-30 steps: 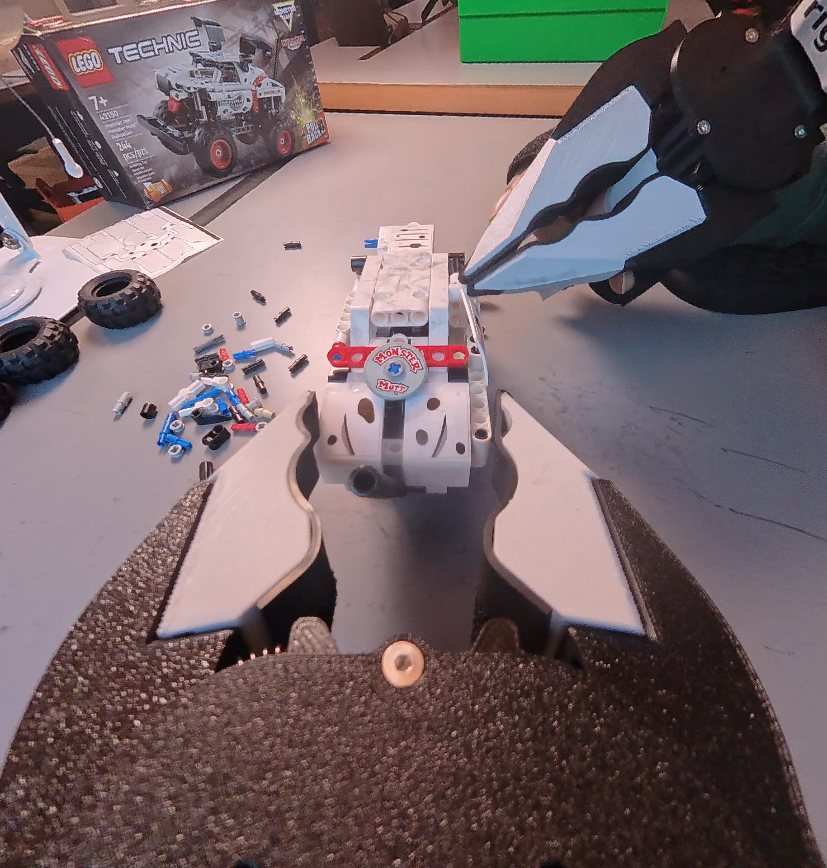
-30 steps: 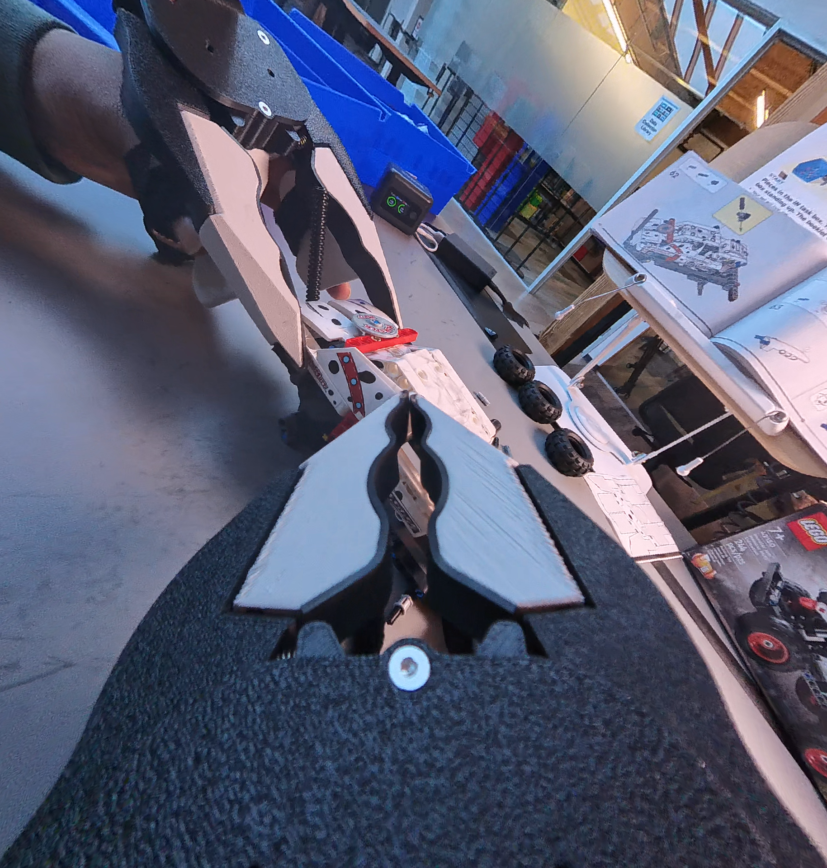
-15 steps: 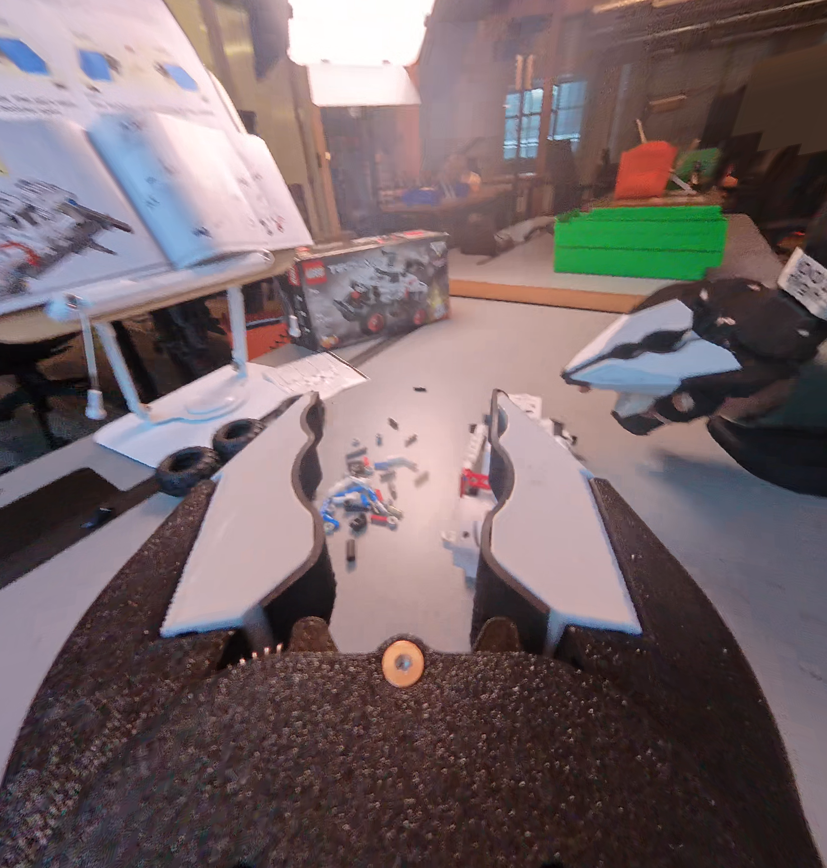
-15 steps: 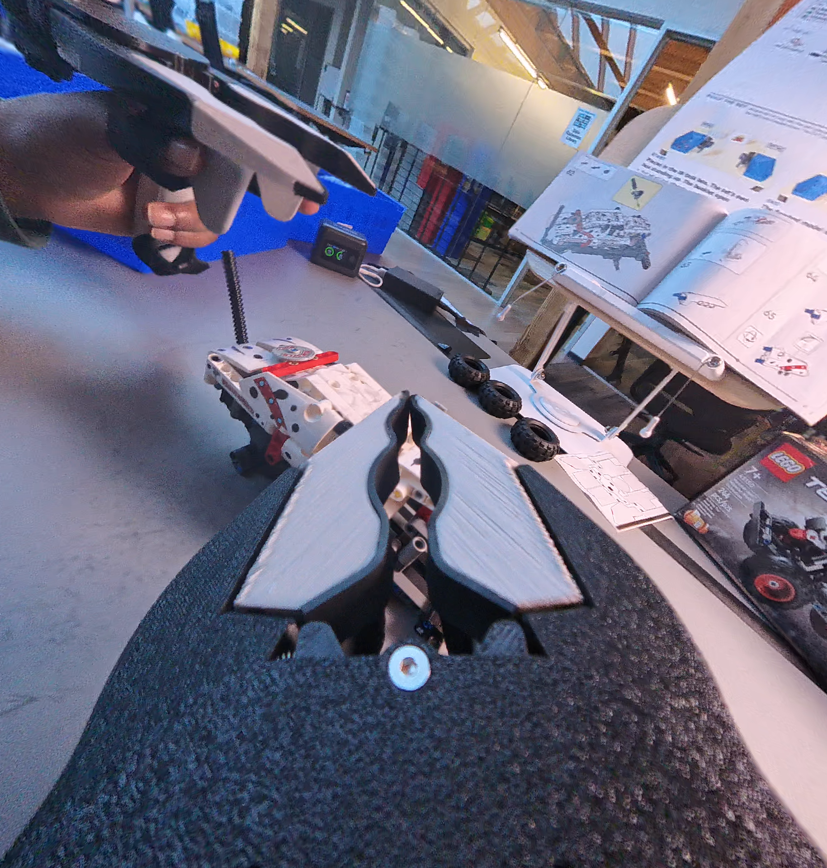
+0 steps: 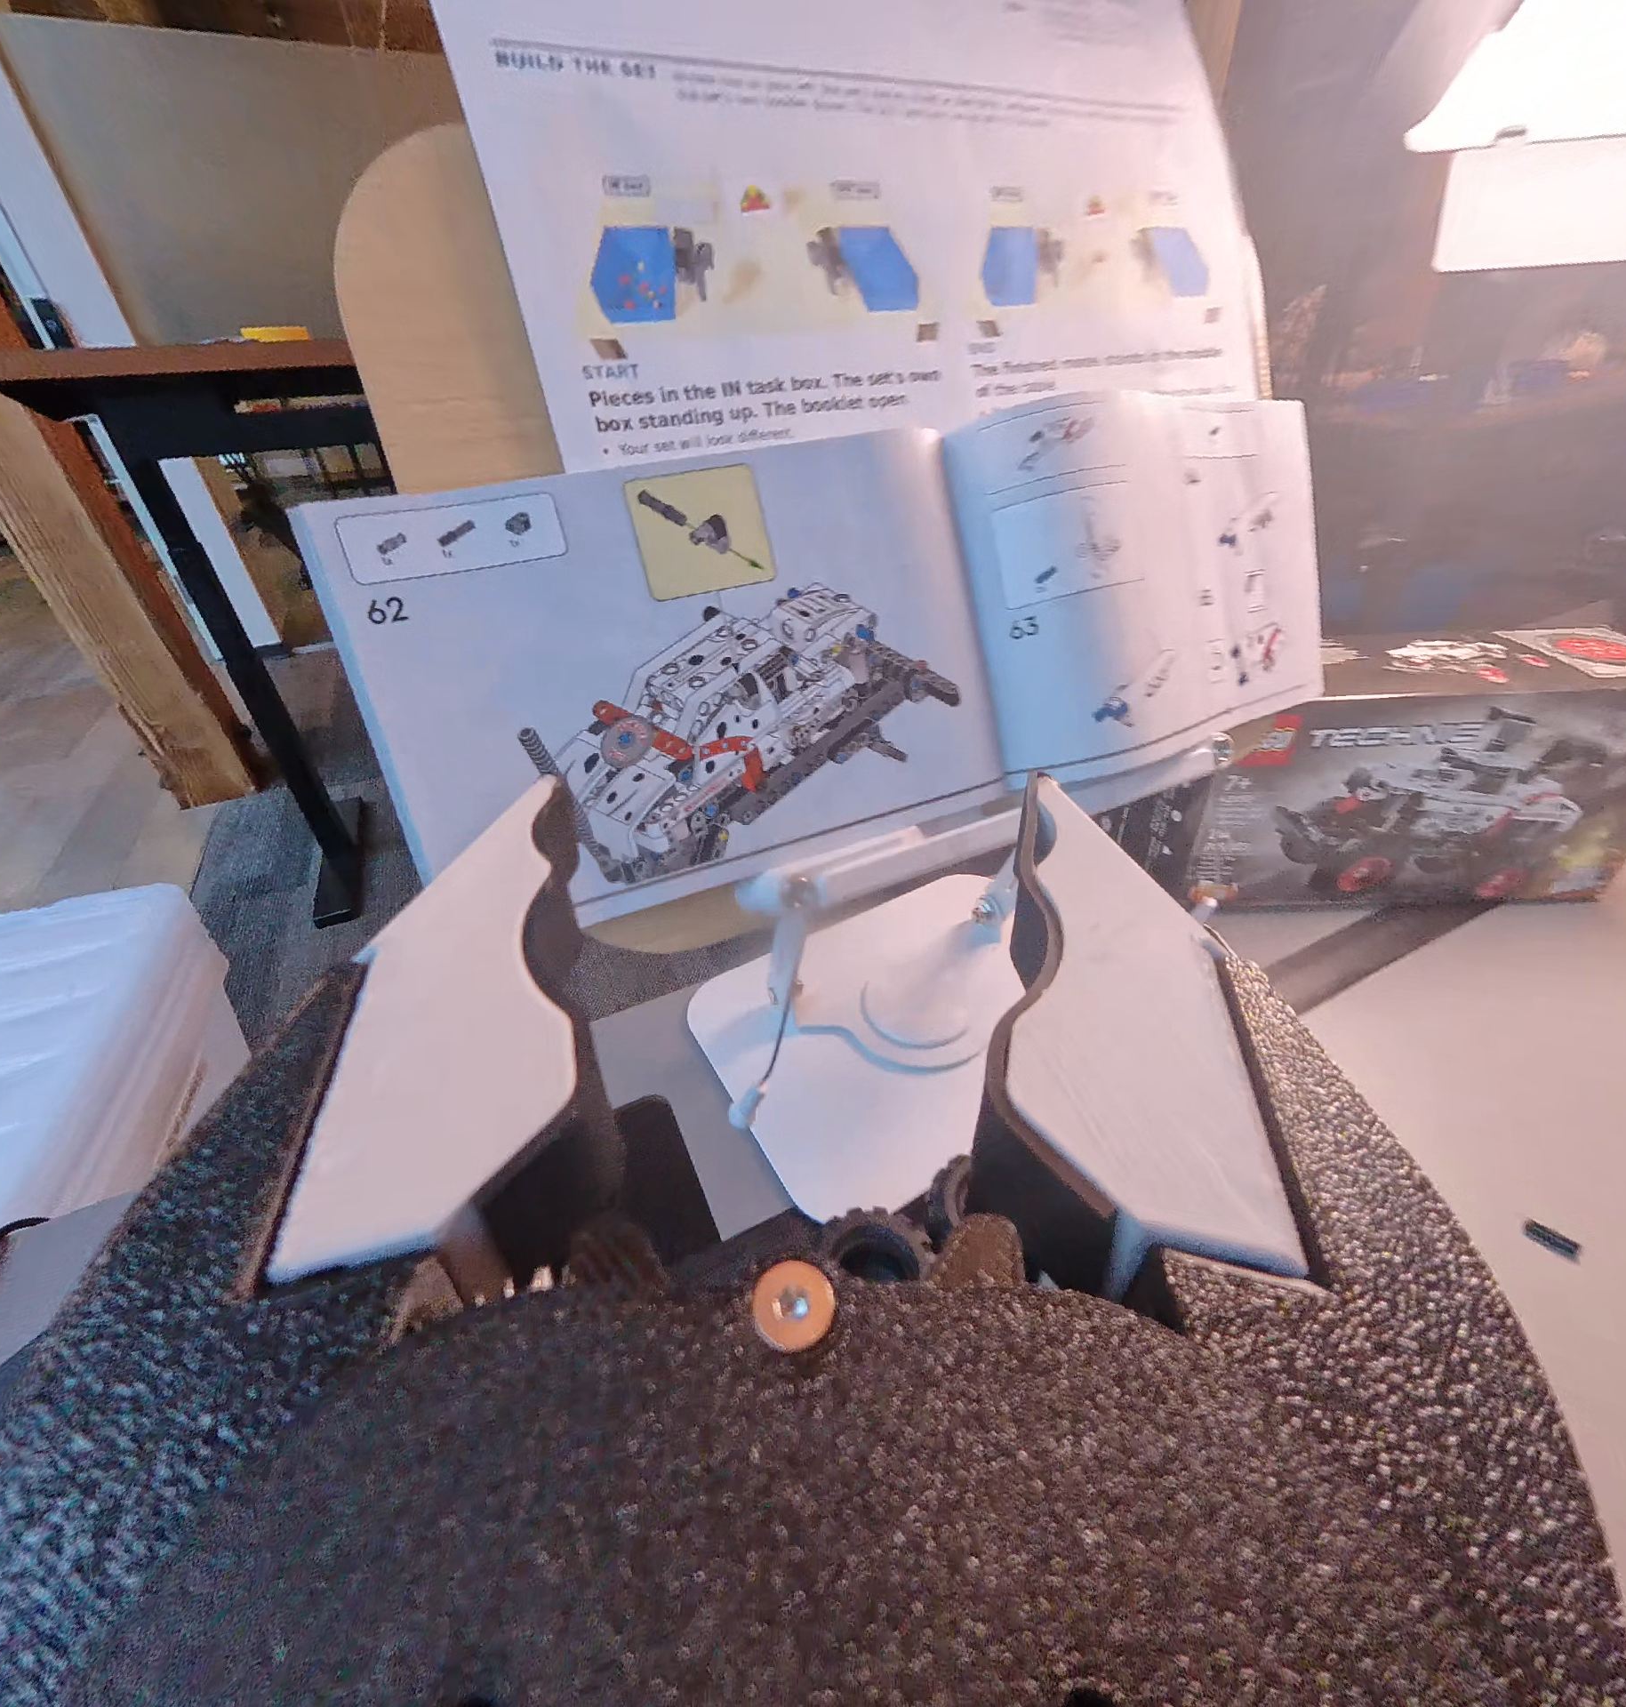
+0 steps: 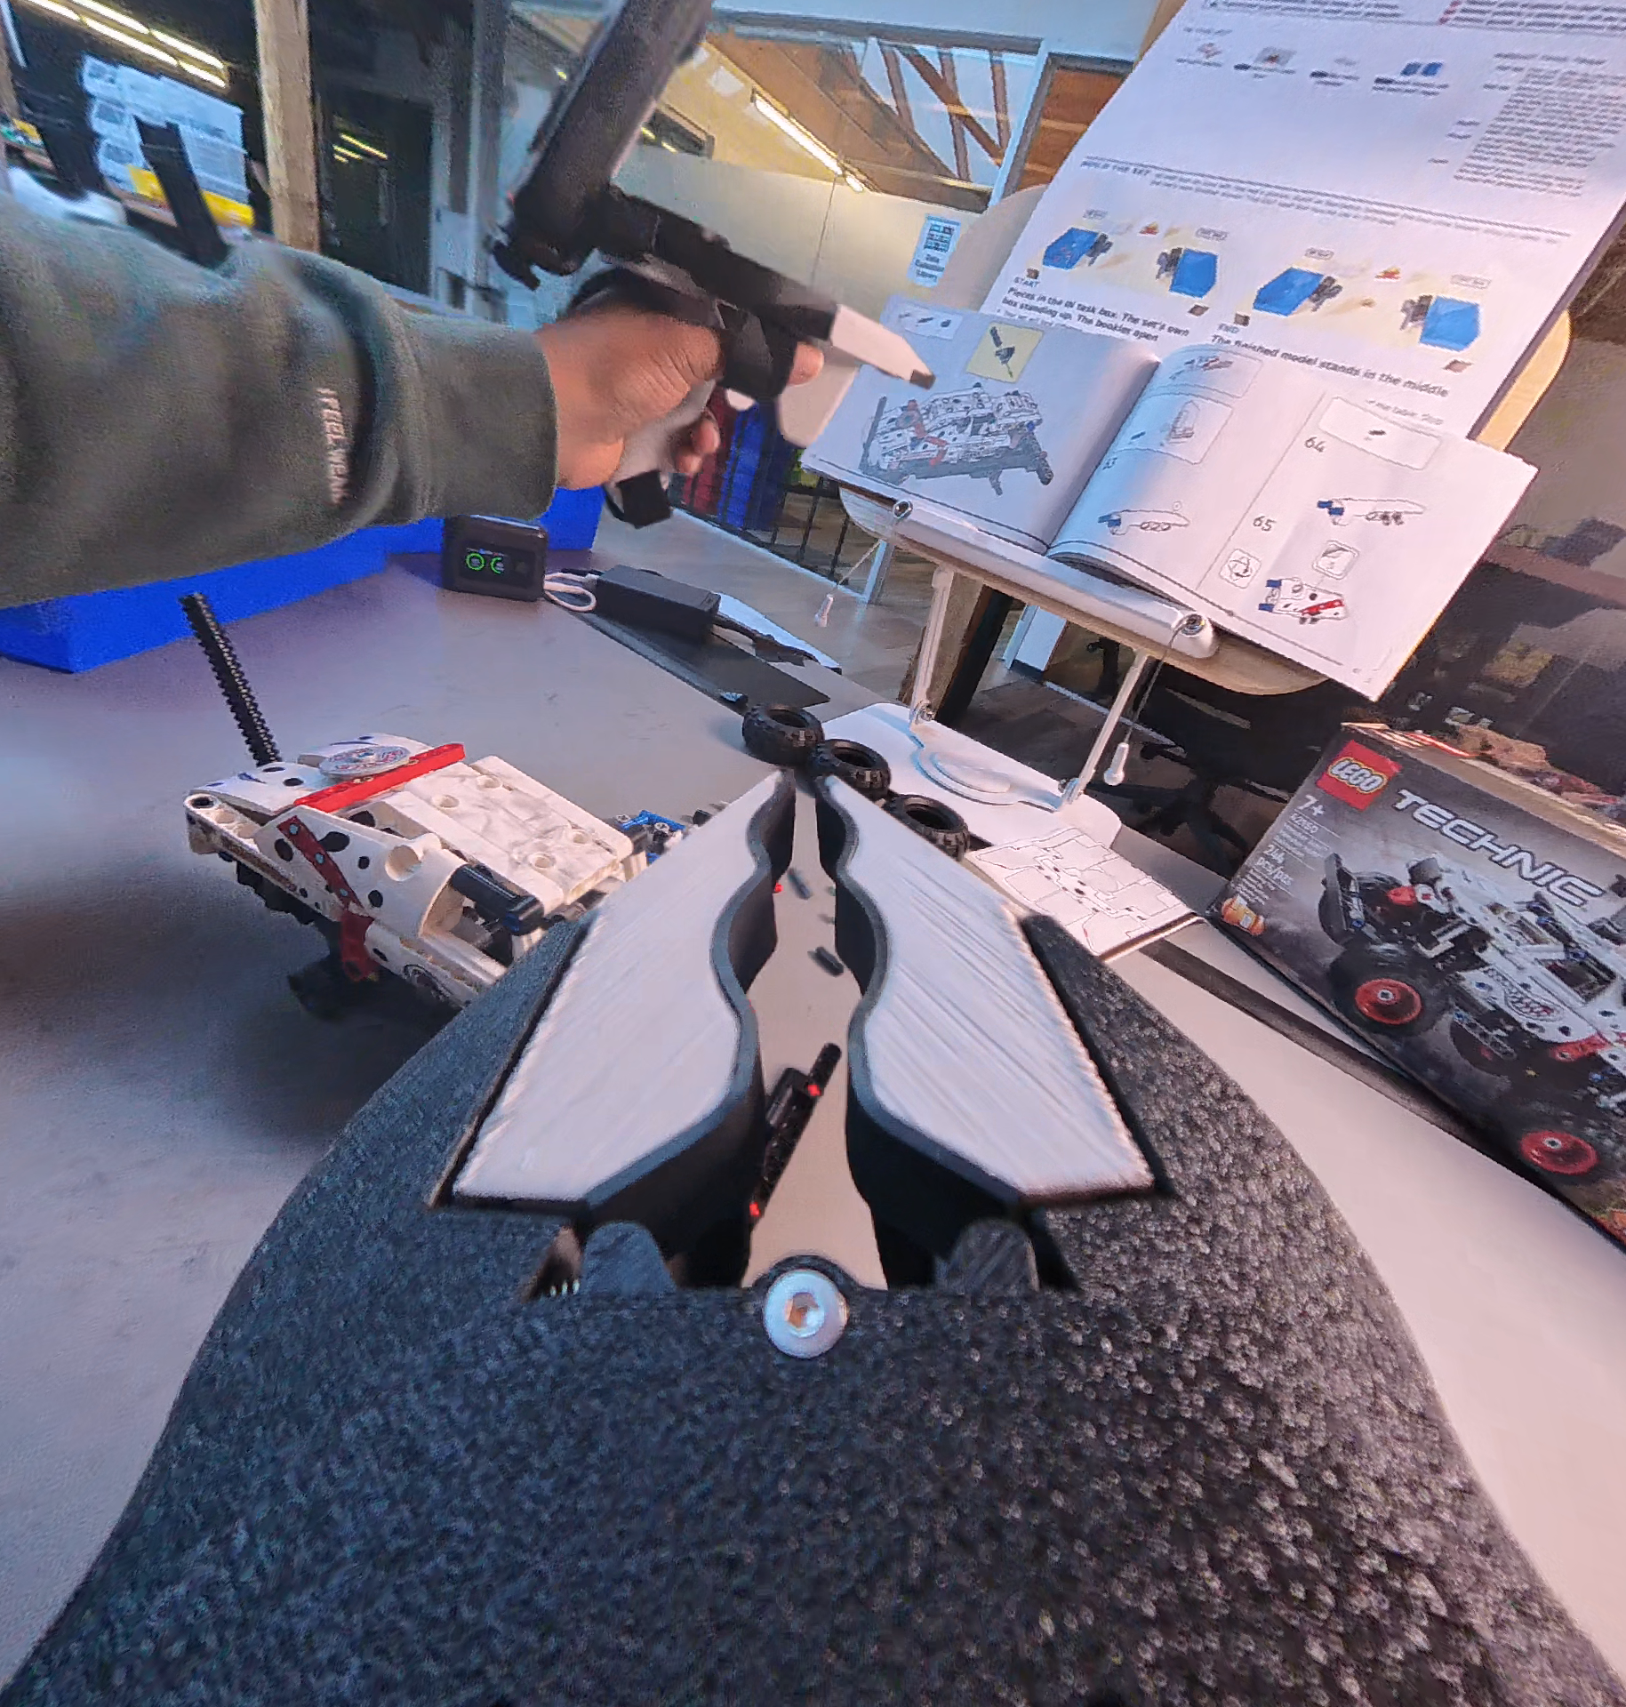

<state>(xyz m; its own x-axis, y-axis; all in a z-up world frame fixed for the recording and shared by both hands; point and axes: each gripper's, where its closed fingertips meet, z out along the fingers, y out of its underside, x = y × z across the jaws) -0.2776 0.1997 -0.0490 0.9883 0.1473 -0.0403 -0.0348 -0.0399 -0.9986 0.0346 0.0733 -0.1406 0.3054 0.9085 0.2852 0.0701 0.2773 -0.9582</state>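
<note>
The left tongs [image 5: 790,785] are seen raised above the grey bench [image 5: 1483,1108], their 2 white fingers spread wide with nothing between them, and are pointed at the open instruction booklet [image 5: 698,647] propped on a white wire-legged stand [image 5: 864,1035]. A large printed sheet [image 5: 837,231] is stood behind the booklet, and a dark cardboard box [image 5: 1437,804] bearing a picture of a white truck is set to the right of the stand. Part of a black rubber tyre [image 5: 873,1247] is glimpsed low between the fingers, on the bench below.

In the right wrist view, the left tongs [image 6: 869,356] are shown held aloft by a hand [image 6: 643,388] in a grey-green sleeve [image 6: 236,416], just short of the booklet's left page. The right tongs [image 6: 804,790] are held low over the bench [image 6: 144,1155] with their tips nearly pressed together, only a narrow slit being left; nothing is seen gripped at the tips. A small dark piece [image 6: 795,1099] shows in the gap near the finger bases, though whether it is held or lies on the bench cannot be told.

The white, black-spotted brick truck body [image 6: 402,850], crossed by a red beam and fitted with an upright black ribbed rod [image 6: 227,674], is left resting on the bench just left of the right tongs, untouched by either pair. 3 black tyres [image 6: 850,762] and small loose pieces [image 6: 823,956] are seen beyond the tips.
</note>
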